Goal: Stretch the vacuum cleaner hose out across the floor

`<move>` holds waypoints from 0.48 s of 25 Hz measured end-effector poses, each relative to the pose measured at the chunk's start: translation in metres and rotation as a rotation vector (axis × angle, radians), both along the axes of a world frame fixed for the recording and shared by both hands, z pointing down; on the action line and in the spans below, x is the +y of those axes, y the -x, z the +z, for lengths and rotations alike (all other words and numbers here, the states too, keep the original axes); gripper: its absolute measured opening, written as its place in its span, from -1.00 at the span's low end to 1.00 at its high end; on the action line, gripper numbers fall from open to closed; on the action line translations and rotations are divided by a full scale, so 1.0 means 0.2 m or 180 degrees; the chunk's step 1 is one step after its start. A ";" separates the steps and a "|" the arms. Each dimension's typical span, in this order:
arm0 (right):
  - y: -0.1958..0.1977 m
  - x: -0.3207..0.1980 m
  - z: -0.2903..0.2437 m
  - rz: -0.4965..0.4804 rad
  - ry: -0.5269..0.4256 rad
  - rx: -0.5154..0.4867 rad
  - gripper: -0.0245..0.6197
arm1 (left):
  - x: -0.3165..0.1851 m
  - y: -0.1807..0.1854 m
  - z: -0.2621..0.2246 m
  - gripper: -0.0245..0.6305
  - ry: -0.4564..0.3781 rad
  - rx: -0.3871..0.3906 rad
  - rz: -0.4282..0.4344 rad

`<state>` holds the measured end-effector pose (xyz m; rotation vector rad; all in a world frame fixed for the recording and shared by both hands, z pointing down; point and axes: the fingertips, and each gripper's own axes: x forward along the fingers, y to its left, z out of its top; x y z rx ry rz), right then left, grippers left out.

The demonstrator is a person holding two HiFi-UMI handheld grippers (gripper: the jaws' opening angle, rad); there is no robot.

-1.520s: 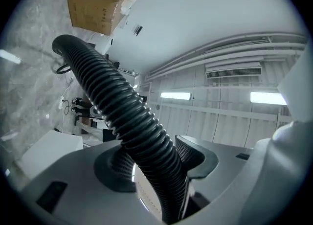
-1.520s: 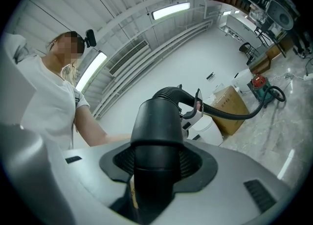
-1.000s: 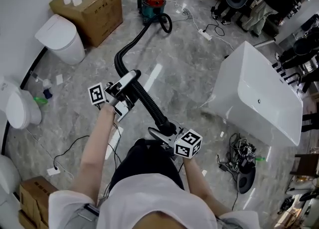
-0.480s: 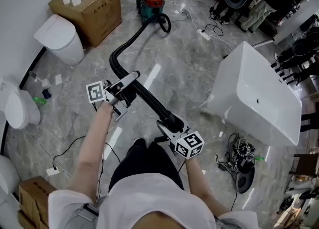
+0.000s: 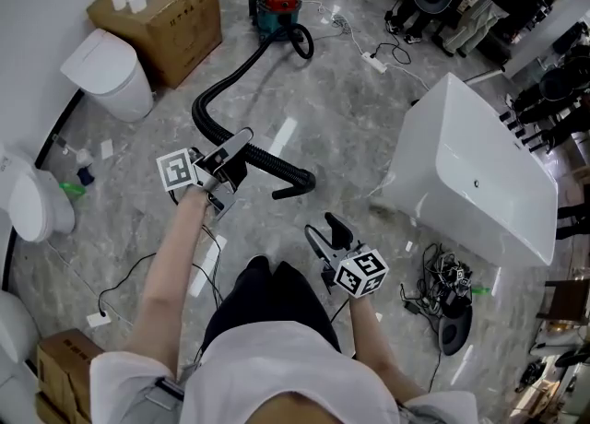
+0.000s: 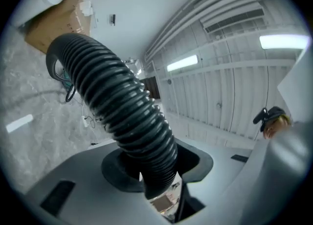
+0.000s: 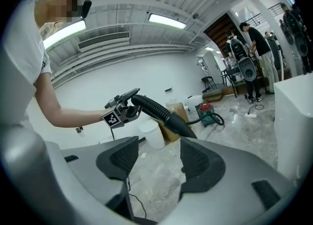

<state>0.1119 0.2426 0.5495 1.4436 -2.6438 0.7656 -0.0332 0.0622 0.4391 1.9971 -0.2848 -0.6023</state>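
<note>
Left tongs [image 5: 238, 150], just closing further, grip the hose [image 6: 122, 106], hiding that stretch.

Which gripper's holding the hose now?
The left gripper: its jaws, just closing further, clamp the black hose. The right gripper has just opened, jaws empty, clear of the hose's free end.

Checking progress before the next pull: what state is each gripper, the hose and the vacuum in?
left gripper: shut on the hose, jaws just closed further
right gripper: open, empty, jaws just opened wider
hose: bent, free end in the air
vacuum cleaner: upright on the floor, hose attached
</note>
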 end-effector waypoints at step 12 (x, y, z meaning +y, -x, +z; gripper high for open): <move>0.07 -0.02 -0.09 -0.0366 0.0191 -0.0638 -0.14 | 0.27 -0.22 0.33 -0.43 -0.0583 -0.1769 0.0965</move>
